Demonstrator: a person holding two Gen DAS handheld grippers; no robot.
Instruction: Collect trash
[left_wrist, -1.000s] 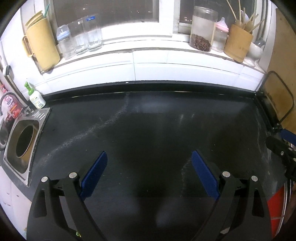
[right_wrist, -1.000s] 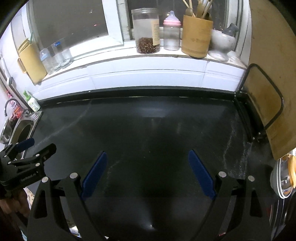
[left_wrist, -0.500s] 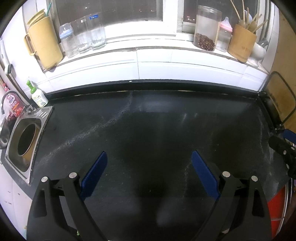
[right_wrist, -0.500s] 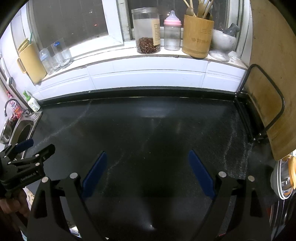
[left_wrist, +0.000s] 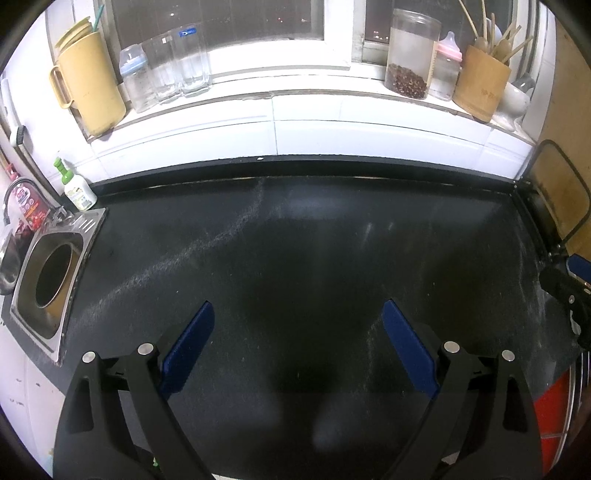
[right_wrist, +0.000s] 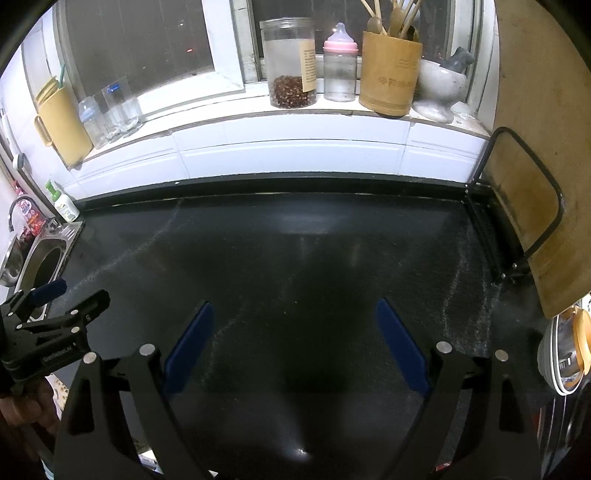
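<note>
Hovering over a dark countertop (left_wrist: 295, 240), the left gripper (left_wrist: 297, 332) and right gripper (right_wrist: 295, 328) both stood spread wide with nothing between their blue pads (left_wrist: 188, 347) (no trash showed in either view). Beyond them, at the counter's left end, sat a steel sink (left_wrist: 48, 280) and a soap bottle (left_wrist: 75, 188). Farthest back, the windowsill (right_wrist: 295, 114) carried a yellow jug (left_wrist: 88, 81), 1 jar of beans (right_wrist: 291, 62), a baby bottle (right_wrist: 340, 66) and a bamboo utensil holder (right_wrist: 389, 72).

Right gripper (right_wrist: 293, 332) with jaws spread wide above a dark countertop (right_wrist: 295, 258); left gripper (right_wrist: 55, 306) near left.
</note>
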